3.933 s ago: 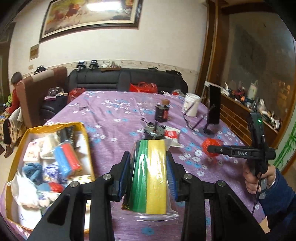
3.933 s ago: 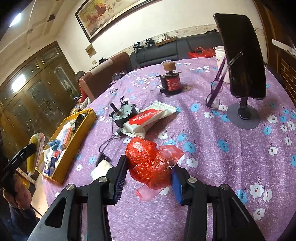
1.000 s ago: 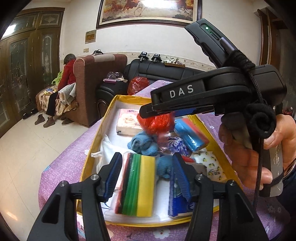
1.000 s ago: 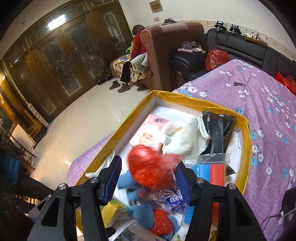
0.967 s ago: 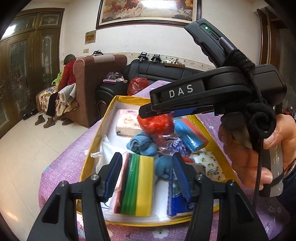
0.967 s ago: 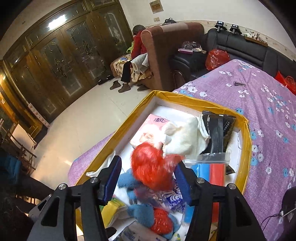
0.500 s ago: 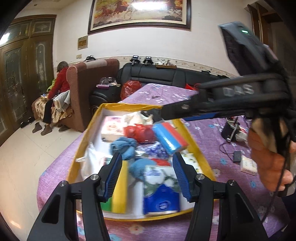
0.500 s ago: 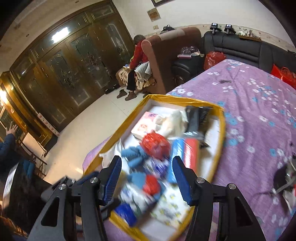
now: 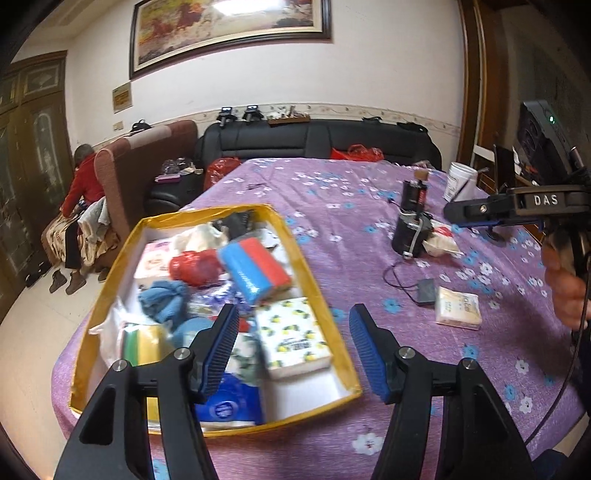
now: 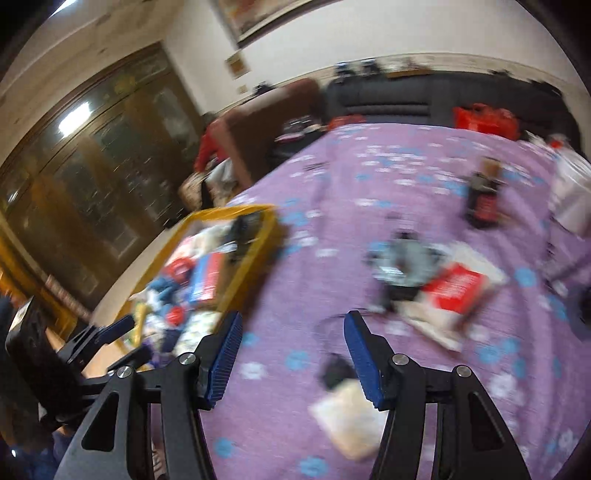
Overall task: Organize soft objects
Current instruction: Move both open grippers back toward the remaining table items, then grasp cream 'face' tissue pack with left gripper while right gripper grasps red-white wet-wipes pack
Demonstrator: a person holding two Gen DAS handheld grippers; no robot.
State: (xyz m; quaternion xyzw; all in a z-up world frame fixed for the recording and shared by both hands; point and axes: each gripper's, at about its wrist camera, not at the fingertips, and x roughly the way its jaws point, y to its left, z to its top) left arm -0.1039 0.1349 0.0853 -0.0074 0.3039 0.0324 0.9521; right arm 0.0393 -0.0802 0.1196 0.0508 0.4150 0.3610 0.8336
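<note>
Both tongs are carrying nothing, the left gripper [image 9: 291,349] spreading wider and the right gripper [image 10: 291,356] gaping, while the small tissue pack [image 9: 458,308] is sitting on the purple table [image 9: 332,206] outside the yellow box [image 9: 321,317], looking light and squishy, so pinching its 2 long sides is probably best.

Bright indoor light; right view motion-blurred, fisheye-warped.

Glossy yellow box [image 9: 314,280] on matt floral cloth tablecloth [image 9: 332,206].

Home living room, as we record it: black leather sofa [image 9: 317,142], brown armchair [image 9: 147,166], framed painting [image 9: 229,31], carved wooden doors [image 9: 33,155], worktop in purple floral cloth [image 9: 332,206].
</note>
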